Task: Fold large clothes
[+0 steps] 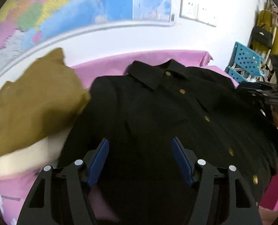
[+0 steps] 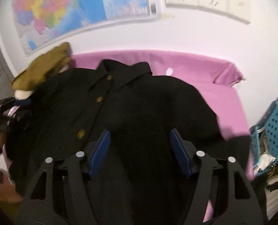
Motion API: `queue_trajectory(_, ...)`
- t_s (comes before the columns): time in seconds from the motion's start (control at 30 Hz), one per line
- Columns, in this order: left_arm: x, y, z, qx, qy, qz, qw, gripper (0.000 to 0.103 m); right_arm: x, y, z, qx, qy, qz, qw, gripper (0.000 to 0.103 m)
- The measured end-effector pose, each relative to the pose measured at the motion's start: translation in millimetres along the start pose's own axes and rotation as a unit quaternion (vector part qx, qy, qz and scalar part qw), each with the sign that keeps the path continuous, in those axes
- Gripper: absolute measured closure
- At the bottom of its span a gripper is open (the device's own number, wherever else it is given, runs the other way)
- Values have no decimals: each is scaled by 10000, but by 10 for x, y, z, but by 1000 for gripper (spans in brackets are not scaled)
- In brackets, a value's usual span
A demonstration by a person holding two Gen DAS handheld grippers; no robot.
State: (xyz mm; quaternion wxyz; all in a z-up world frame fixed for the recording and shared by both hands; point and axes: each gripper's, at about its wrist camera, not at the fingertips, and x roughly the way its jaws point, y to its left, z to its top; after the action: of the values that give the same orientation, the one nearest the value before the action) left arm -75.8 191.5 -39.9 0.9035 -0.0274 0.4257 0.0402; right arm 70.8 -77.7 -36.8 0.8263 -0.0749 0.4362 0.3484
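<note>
Lying flat on the pink sheet (image 1: 109, 63), the black coat (image 1: 167, 112) fills the centre; left gripper (image 1: 140, 144) and right gripper (image 2: 140, 135) hover above, jaws apart, holding nothing.

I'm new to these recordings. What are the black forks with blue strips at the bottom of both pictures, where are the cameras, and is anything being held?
Each picture comes from a fisheye camera mounted on a hand-held two-finger gripper, looking forward along its fingers. The black forks are those fingers; the blue strips are their pads. One view shows the left gripper, the other the right gripper. Both have jaws standing apart with nothing pinched between them, so nothing is held. Below them a black buttoned coat lies front up on a pink cover, collar toward the wall. An olive garment is piled beside it. A blue perforated basket sits off the far side, and a map hangs on the wall.
</note>
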Motion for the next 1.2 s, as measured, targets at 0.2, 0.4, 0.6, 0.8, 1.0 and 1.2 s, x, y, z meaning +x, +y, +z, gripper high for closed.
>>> queue_trajectory(0.2, 581, -78, 303, 205, 367, 186, 9989, 39, 824, 12, 467, -141, 578, -125, 9982, 42)
queue_trajectory(0.4, 880, 32, 452, 152, 488, 241, 9984, 42, 1023, 34, 583, -508, 532, -286, 9969, 101)
queue_trajectory(0.6, 992, 103, 578, 57, 434, 282, 9986, 44, 1020, -19, 712, -505, 251, -378, 9977, 101)
queue_trajectory(0.8, 1016, 62, 565, 156, 432, 299, 9985, 44, 863, -381, 803, -84, 117, -139, 9998, 54)
queue_trajectory(1.0, 1044, 93, 588, 96, 468, 238, 9986, 44, 1159, -699, 824, -226, 664, -912, 9934, 53)
queue_trajectory(1.2, 1123, 94, 620, 88, 554, 284, 9980, 44, 1255, -638, 900, -865, 513, -1266, 9868, 101)
